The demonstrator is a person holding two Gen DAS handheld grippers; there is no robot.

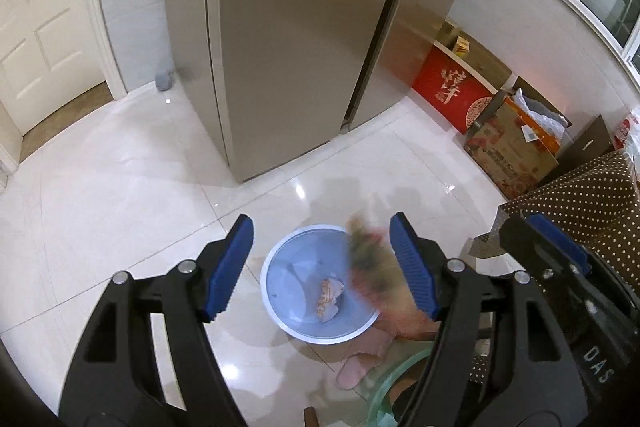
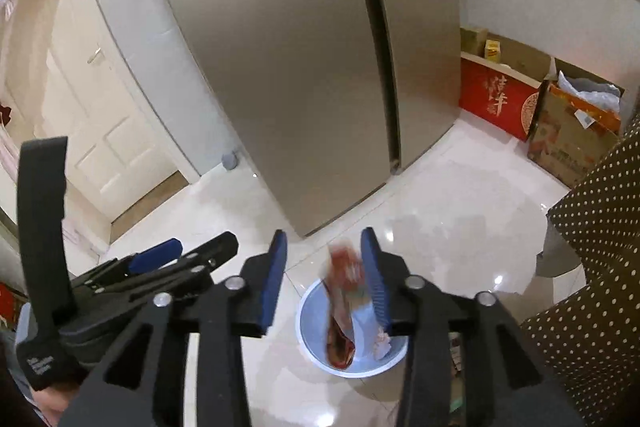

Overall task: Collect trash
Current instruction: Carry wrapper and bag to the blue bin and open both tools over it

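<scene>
The right tool (image 2: 324, 279) is standing wide open, its blue pads apart, and a red snack wrapper (image 2: 342, 311) is blurring between them, seemingly dropping free rather than being gripped; whether it is touching the 3 o'clock pad is unclear. The wrapper's long axis is running roughly 12 to 6 o'clock, its lower end already inside the blue trash bin (image 2: 312, 343) on the floor directly below. The left tool (image 1: 322, 267) is also spread open, holding nothing, hovering over the same bin at its 6 o'clock. Crumpled paper (image 1: 329, 297) is lying at the bin's bottom. The right tool is nearer the wrapper.
</scene>
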